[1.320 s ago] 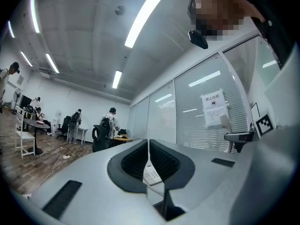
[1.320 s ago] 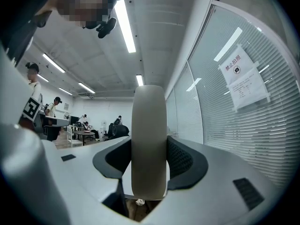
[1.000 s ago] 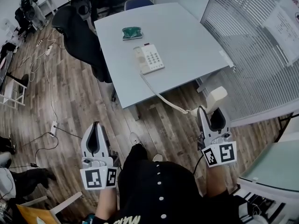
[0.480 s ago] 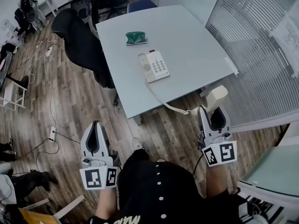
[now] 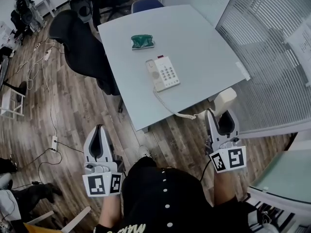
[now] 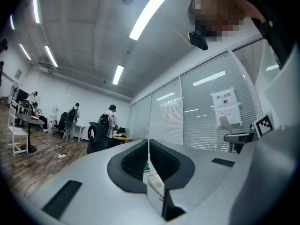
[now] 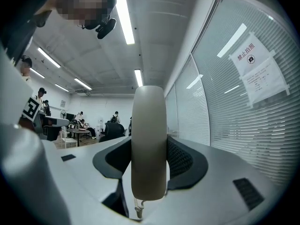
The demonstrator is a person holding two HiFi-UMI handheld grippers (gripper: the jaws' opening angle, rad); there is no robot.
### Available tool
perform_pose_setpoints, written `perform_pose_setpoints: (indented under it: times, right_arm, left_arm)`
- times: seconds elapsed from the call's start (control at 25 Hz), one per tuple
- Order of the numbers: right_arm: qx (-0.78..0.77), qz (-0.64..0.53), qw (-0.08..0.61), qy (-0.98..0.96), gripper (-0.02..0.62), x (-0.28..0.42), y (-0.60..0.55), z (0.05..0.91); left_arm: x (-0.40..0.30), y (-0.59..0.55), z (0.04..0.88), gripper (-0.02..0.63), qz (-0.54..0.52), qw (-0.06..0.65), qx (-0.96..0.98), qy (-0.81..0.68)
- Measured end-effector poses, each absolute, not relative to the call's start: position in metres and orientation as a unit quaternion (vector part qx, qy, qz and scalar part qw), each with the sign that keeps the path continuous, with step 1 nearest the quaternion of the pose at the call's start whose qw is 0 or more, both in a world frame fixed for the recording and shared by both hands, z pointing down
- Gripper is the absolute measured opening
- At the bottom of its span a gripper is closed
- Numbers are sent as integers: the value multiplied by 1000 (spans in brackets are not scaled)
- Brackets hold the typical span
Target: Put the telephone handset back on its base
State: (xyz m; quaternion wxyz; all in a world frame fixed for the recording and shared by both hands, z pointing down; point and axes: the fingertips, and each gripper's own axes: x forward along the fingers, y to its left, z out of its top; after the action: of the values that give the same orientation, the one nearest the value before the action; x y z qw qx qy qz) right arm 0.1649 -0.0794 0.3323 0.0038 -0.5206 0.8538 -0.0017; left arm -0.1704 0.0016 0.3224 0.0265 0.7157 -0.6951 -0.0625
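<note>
A white telephone base (image 5: 163, 73) with a keypad lies on the grey table (image 5: 204, 47); it also shows small past the left jaws (image 6: 155, 183). Its coiled cord (image 5: 170, 109) hangs off the table's near edge toward the right. The cream handset (image 5: 224, 100) stands upright between the jaws of my right gripper (image 5: 221, 116), which is shut on it, short of the table above the wooden floor. In the right gripper view the handset (image 7: 149, 139) fills the gap of the right gripper (image 7: 149, 159). My left gripper (image 5: 100, 130) is shut and holds nothing; its jaws (image 6: 148, 156) nearly touch.
A green object (image 5: 142, 41) lies on the table behind the phone. A black office chair (image 5: 80, 38) stands at the table's left and a blue chair (image 5: 146, 4) at the far end. A glass wall with blinds (image 5: 272, 57) runs on the right. Cables (image 5: 46, 76) cross the floor.
The table and the phone have slid lower and closer in the head view. Both grippers keep their places in that view, the right still with the handset.
</note>
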Motion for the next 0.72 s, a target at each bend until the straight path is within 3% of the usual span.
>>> perform_pose_setpoints:
  times: [0.72]
  right_arm:
    - [-548, 1, -3, 836, 232, 121, -107, 326]
  left_arm:
    - [-212, -55, 317, 25, -66, 31, 747, -661]
